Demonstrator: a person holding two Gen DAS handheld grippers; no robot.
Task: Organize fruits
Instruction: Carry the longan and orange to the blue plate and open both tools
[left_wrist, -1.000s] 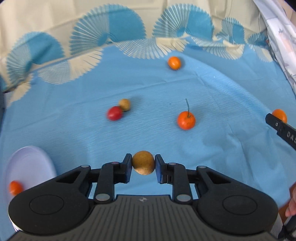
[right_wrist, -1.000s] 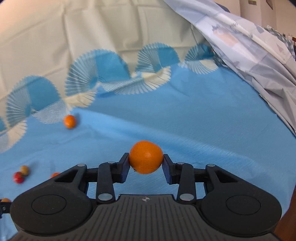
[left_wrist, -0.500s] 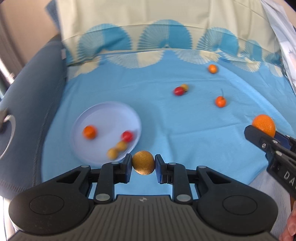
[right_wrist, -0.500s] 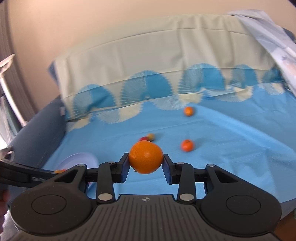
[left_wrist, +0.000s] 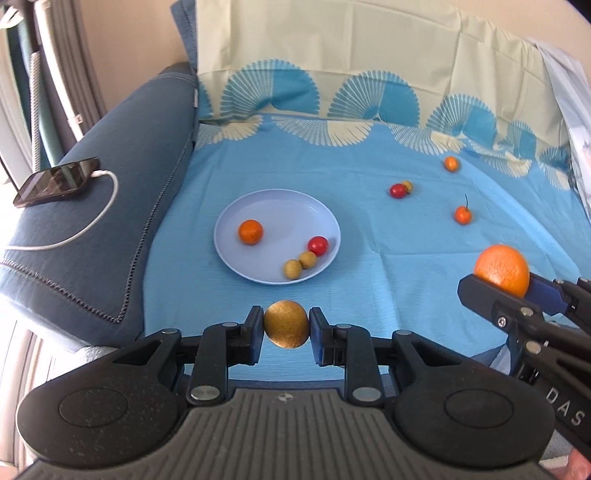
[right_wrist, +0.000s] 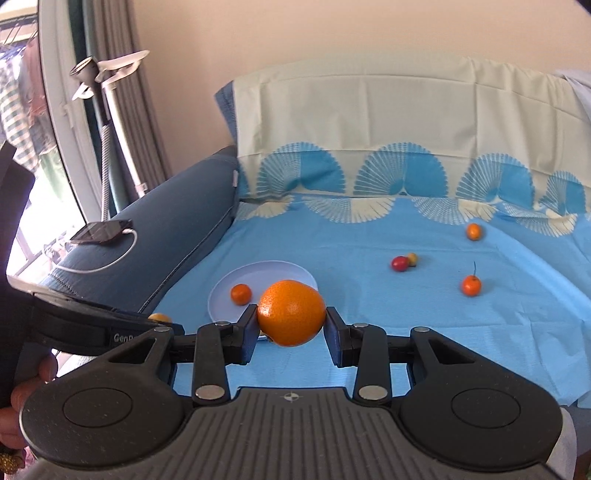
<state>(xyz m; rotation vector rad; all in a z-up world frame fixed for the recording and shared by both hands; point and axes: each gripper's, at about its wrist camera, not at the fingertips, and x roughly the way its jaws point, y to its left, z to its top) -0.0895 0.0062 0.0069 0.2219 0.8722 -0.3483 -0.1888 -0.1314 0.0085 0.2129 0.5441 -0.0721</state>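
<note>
The left tool (left_wrist: 286, 329) grips a brown fruit (left_wrist: 286, 324) and the right tool (right_wrist: 291, 318) grips an orange (right_wrist: 291, 312), probably to drop both on the plate (left_wrist: 236, 206).

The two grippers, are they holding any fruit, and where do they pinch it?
Left gripper pinches a golden-brown fruit by its sides. Right gripper pinches an orange by its sides.

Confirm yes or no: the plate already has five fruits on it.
No. The plate holds four: one small orange fruit, one red fruit and two yellow-brown fruits.
</note>
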